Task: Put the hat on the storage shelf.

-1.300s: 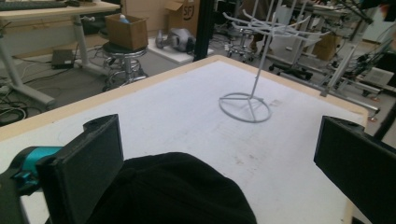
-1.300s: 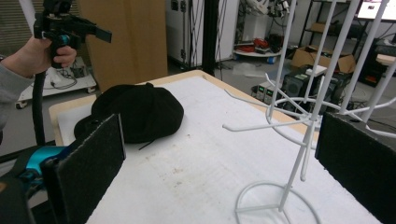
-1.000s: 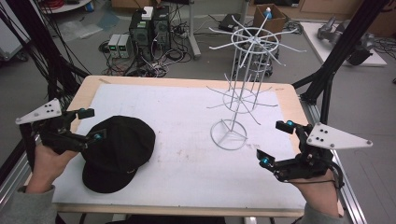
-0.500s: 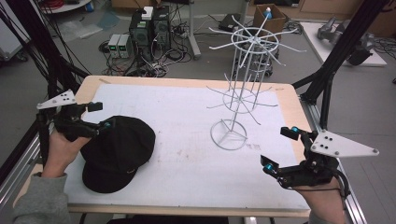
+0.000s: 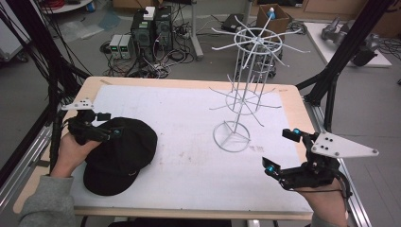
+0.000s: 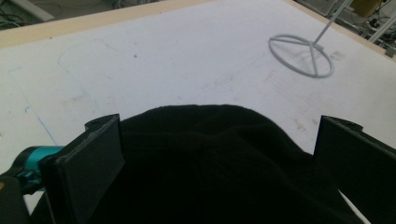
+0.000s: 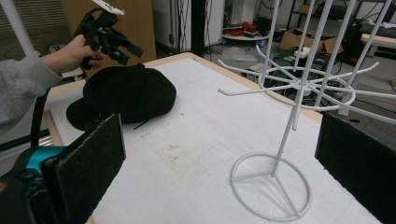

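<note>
A black cap (image 5: 122, 156) lies on the white mat (image 5: 189, 123) at the left, brim toward the near edge. My left gripper (image 5: 111, 124) hovers at the cap's far left edge, open. In the left gripper view the cap's crown (image 6: 219, 163) sits between the wide-apart jaws without being pinched. A white wire display rack (image 5: 246, 85) stands right of centre on a ring base (image 5: 231, 137). Near the table's right front corner my right gripper (image 5: 280, 150) is open and holds nothing. Its own view looks at the rack (image 7: 294, 93), the cap (image 7: 123, 95) and the left gripper (image 7: 109, 35).
The wooden table edge (image 5: 288, 90) frames the mat. Black frame struts (image 5: 331, 94) rise at the right and left sides. Computers and cables (image 5: 151, 28) sit on the floor beyond the table. Bare mat (image 5: 189, 165) lies between cap and rack.
My left gripper has moved right and forward from beside the cap to over its edge, the crown now between its jaws. The right gripper has drifted slightly toward the near edge.
</note>
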### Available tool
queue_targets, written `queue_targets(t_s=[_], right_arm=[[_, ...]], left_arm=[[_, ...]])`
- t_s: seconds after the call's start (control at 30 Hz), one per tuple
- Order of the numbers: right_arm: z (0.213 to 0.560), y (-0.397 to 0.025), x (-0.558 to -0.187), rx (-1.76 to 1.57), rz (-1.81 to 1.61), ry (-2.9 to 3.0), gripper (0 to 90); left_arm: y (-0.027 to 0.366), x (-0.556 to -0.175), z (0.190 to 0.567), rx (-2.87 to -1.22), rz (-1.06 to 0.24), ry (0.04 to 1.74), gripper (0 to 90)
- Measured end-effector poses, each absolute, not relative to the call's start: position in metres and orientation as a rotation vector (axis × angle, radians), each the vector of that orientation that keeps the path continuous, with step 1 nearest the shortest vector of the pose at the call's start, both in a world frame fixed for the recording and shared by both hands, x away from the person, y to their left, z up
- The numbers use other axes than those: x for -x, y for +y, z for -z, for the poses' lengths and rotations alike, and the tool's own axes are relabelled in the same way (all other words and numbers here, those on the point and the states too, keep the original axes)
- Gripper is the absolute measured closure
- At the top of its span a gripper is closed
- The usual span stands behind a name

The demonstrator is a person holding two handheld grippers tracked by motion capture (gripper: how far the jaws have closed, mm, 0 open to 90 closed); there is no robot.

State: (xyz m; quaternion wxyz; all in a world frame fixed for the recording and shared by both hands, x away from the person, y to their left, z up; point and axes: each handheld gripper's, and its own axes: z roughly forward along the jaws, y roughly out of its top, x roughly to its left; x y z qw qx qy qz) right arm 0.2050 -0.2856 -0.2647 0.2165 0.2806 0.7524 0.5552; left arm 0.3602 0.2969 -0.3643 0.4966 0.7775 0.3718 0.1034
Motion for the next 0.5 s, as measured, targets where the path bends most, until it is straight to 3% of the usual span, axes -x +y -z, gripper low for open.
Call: queue_targets(t_s=[0.33,0.5], right_arm=[[0.266,-0.284,-0.207,-0.774,-1.531,2.093,0.7],[0.266,-0.284,-0.207,-0.773,-1.530,2.095,0.7]], left_arm=[[0.300,-0.367,0.378,-1.877,-0.262,0.955,2.5],[0.298,-0.368,0.382,-1.888,-0.256,0.957,8.0]])
